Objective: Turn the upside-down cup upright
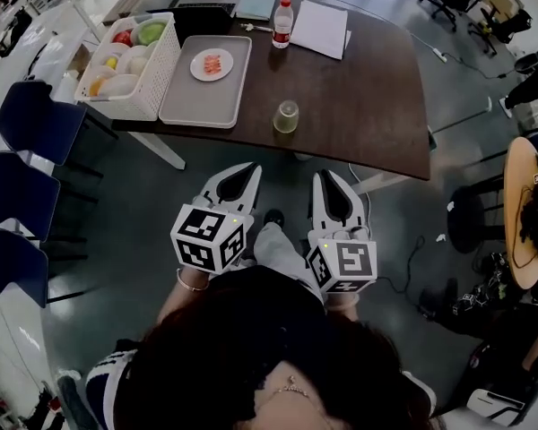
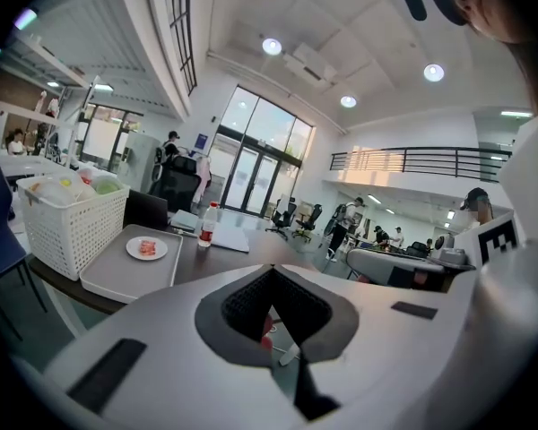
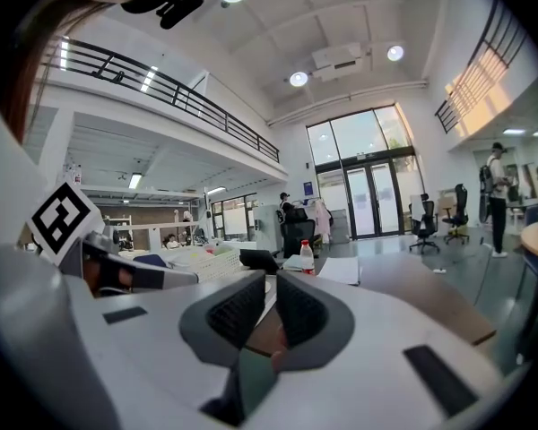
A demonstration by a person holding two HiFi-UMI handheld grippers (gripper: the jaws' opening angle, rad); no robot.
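A clear cup (image 1: pixel 286 116) stands upside down near the front edge of the dark brown table (image 1: pixel 377 97). Both grippers hang side by side below that edge, short of the table, pointing towards it. My left gripper (image 1: pixel 250 171) is shut with nothing in it, a little left of the cup's line. Also shut and empty, my right gripper (image 1: pixel 326 180) sits slightly to the cup's right. In the left gripper view the jaws of the left gripper (image 2: pixel 271 272) meet at their tips. The right gripper (image 3: pixel 270 280) shows its jaws close together in the right gripper view. Neither gripper view shows the cup.
A white basket (image 1: pixel 160 72) of fruit and a grey tray (image 1: pixel 190 106) holding a plate (image 1: pixel 212 64) of red food lie at the table's left. A bottle (image 1: pixel 282 22) and papers (image 1: pixel 319 28) sit at the back. Blue chairs (image 1: pixel 31 124) line the left; a round table (image 1: pixel 517 213) stands right.
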